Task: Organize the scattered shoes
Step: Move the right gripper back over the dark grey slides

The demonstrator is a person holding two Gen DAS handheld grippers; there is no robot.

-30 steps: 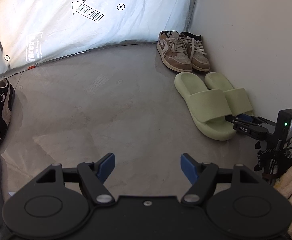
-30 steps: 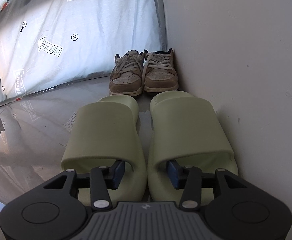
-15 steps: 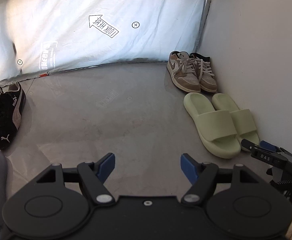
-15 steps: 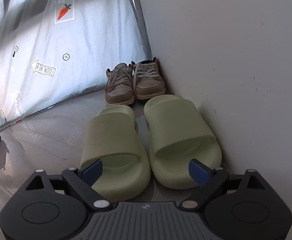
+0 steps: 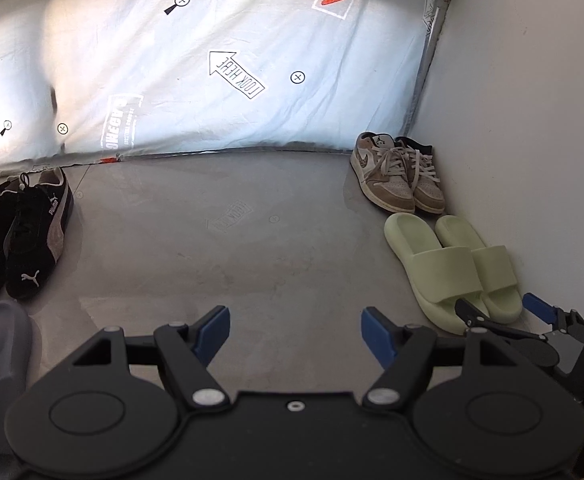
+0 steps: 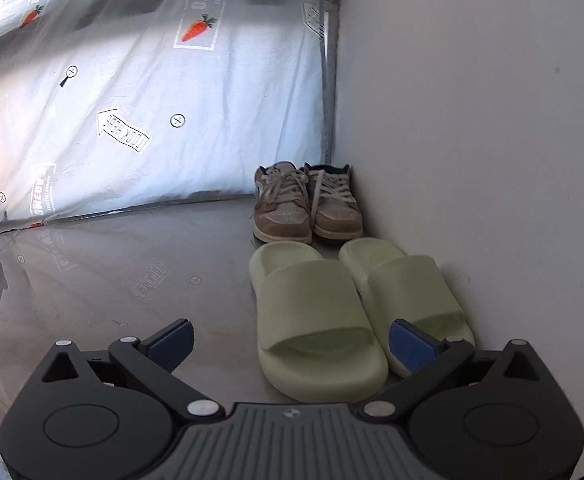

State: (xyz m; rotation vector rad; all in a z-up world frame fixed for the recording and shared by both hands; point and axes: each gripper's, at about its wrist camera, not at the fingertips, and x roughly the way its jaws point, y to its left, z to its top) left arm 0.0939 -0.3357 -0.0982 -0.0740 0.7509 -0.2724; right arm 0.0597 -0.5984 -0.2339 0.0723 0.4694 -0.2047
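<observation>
Slides (image 6: 316,312) lay paired along right wall (image 6: 492,160), toes far; bare floor (image 5: 251,248) left. Both grippers (image 5: 294,330) (image 6: 289,338) gaped, empty.

The slides (image 6: 324,316) were pale green, the sneakers (image 6: 308,204) tan and cream, the far-left shoes (image 5: 23,232) black with grey stripes, the sheet (image 5: 211,72) silvery white with orange carrots.
</observation>
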